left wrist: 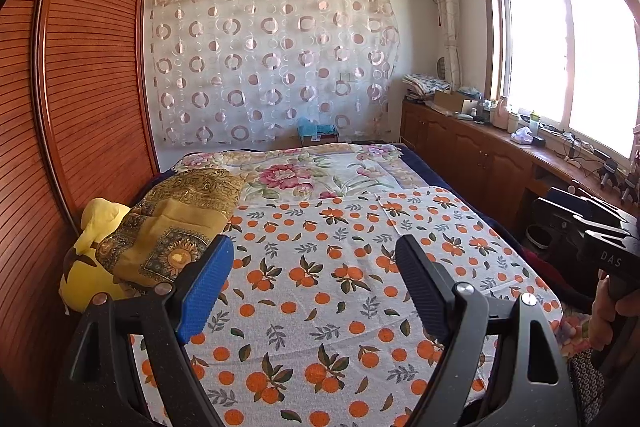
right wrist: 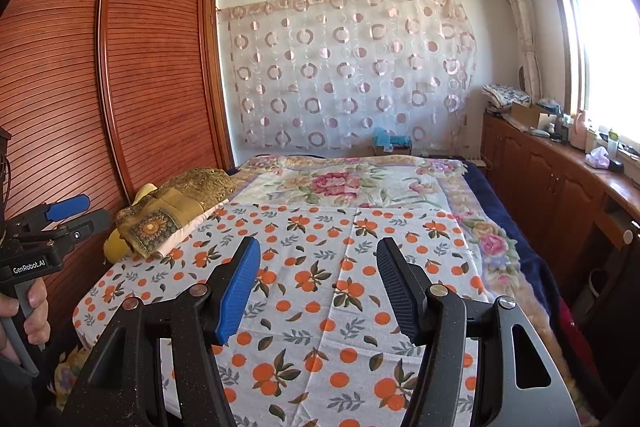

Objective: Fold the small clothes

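Note:
A white cloth with orange fruit print (left wrist: 320, 267) lies spread flat on the bed; it also shows in the right wrist view (right wrist: 328, 267). My left gripper (left wrist: 314, 247) is open and empty, held above the cloth. My right gripper (right wrist: 318, 249) is open and empty, also above the cloth. The right gripper's body (left wrist: 592, 235) shows at the right edge of the left wrist view, and the left gripper (right wrist: 60, 223) shows at the left of the right wrist view. A folded gold patterned cloth (left wrist: 176, 223) lies at the bed's left side, also in the right wrist view (right wrist: 176, 211).
A floral blanket (left wrist: 312, 171) covers the far bed. A yellow plush toy (left wrist: 92, 267) lies by the wooden wardrobe (left wrist: 80, 87) on the left. A wooden cabinet (left wrist: 480, 147) with clutter runs under the window at the right. A circle-pattern curtain (left wrist: 272, 67) hangs behind.

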Action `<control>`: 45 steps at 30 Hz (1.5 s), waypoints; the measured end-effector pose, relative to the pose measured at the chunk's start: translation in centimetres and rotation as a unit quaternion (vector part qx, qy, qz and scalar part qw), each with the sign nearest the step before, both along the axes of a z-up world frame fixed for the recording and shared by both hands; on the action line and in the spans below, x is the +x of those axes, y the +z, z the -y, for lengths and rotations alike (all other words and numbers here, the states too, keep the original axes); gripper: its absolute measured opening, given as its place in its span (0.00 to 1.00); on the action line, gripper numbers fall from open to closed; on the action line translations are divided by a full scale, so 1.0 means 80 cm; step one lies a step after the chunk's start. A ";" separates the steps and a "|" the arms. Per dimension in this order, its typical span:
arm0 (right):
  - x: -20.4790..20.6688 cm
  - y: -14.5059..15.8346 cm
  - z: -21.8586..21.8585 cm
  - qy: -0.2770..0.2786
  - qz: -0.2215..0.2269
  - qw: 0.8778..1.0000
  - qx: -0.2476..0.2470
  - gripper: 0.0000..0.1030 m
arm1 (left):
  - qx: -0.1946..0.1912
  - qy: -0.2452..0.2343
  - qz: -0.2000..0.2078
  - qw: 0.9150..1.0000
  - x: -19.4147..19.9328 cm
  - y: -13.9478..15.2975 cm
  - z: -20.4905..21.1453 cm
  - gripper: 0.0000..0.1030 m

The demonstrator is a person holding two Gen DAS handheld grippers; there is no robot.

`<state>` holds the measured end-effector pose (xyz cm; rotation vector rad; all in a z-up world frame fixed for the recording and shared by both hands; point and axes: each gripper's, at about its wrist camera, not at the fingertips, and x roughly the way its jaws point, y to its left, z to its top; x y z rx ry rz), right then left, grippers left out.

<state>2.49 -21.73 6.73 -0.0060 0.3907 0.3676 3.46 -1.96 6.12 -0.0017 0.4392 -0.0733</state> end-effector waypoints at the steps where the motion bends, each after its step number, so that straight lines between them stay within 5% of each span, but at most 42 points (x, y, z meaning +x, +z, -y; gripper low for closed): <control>1: 0.001 -0.001 0.001 0.001 0.000 1.000 0.000 0.61 | 0.000 0.000 0.000 1.000 0.000 0.000 0.000 0.81; 45: 0.005 -0.008 0.001 0.000 0.007 1.000 0.002 0.61 | 0.000 0.000 0.003 1.000 -0.002 -0.003 0.001 0.81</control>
